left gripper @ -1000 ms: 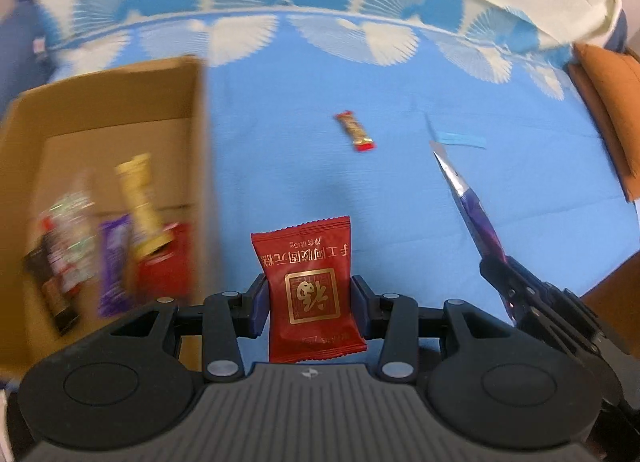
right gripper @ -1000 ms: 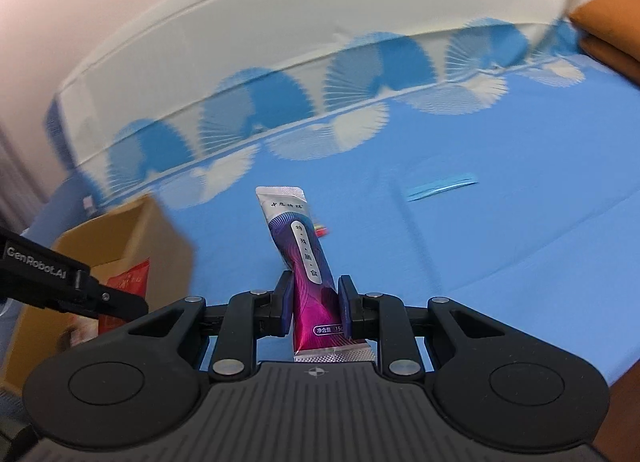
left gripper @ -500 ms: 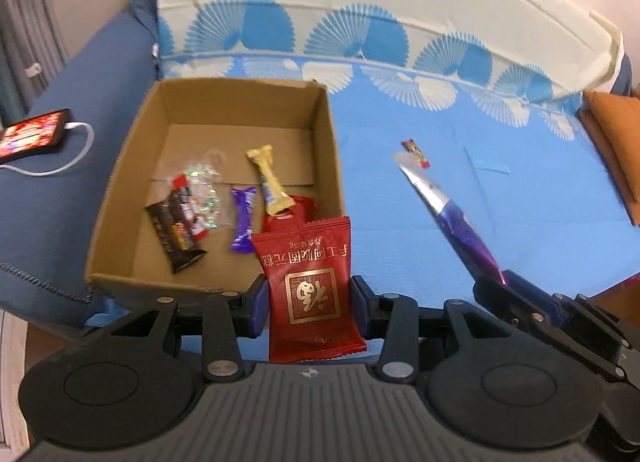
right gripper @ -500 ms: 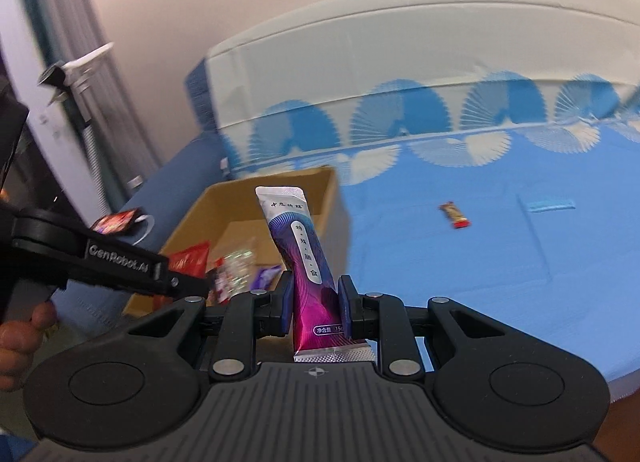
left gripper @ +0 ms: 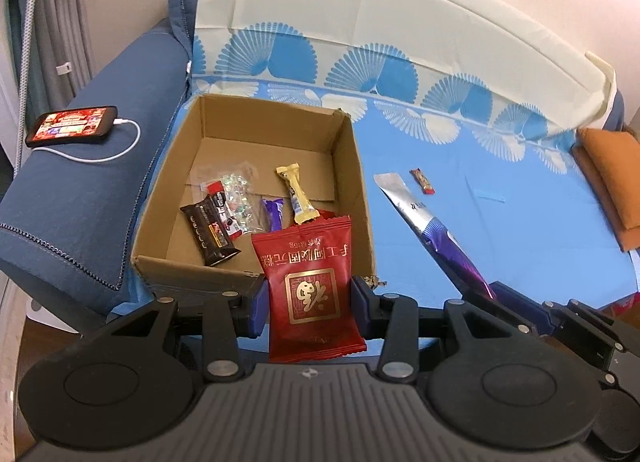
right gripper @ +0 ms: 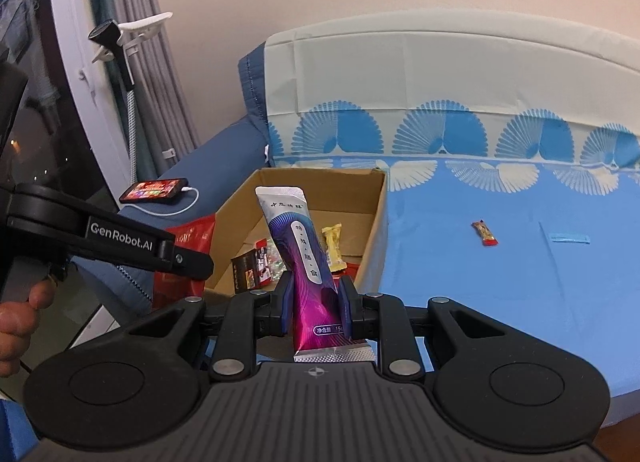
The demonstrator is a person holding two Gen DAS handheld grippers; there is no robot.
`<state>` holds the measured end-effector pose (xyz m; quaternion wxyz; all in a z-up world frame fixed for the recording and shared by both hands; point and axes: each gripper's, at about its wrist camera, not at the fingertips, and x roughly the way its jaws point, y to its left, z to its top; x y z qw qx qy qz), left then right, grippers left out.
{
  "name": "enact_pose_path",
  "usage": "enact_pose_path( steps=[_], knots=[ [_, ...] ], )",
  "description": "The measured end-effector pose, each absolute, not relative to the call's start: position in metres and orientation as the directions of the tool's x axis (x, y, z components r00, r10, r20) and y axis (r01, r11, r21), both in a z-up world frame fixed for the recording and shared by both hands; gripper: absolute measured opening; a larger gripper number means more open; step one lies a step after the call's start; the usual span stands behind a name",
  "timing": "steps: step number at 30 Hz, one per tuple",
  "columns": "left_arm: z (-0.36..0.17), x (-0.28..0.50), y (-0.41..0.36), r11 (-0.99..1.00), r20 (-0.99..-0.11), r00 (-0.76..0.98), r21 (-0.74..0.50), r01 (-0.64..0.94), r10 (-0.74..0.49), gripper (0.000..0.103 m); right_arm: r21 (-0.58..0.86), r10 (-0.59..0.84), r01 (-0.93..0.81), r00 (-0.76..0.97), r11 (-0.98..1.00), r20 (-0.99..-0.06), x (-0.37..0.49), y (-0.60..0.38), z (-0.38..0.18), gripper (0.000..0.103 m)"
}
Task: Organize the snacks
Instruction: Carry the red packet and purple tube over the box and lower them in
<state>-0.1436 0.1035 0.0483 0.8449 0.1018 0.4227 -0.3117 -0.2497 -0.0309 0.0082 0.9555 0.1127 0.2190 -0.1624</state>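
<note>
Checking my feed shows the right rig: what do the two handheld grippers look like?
Both match: the left gripper and right gripper have matte black linkage arms with silver pivot screws, round black discs either side, a ribbed grey body and dark blue finger pads. The left one's side reads "GenRobot.AI" in white. No cables or sleeves visible.

The red snack packet (left gripper: 310,282) carries a gold square emblem and gold characters, while the stick sachet (right gripper: 306,262) runs from silver at the top through blue-violet to magenta with fine wavy lines. The cardboard box (left gripper: 356,166) is plain brown and holds a dark brown bar (left gripper: 210,236), a pale yellow wrapper (left gripper: 296,198), a purple candy (left gripper: 274,214) and a clear glittery bag (left gripper: 238,192). The bed sheet (left gripper: 500,246) is bright blue with a border of blue and white fan shapes on cream, a small red-and-gold candy (left gripper: 423,181) lies on it, and the armrest (left gripper: 80,198) is navy with white stitching.
</note>
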Motion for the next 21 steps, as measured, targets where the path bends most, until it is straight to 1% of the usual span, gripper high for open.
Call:
enact_pose_path(
  steps=[10, 21],
  knots=[
    [0.046, -0.134, 0.108, 0.793, -0.776, 0.451, -0.101, 0.601, -0.441, 0.047, 0.116, -0.257, 0.351, 0.838, 0.929, -0.481, -0.244, -0.025, 0.007, 0.025],
    [0.033, -0.099, 0.107, 0.825, -0.800, 0.458, -0.080, 0.559, -0.388, 0.047, 0.123, -0.240, 0.351, 0.818, 0.928, -0.523, -0.225, -0.033, 0.003, 0.025]
  ],
)
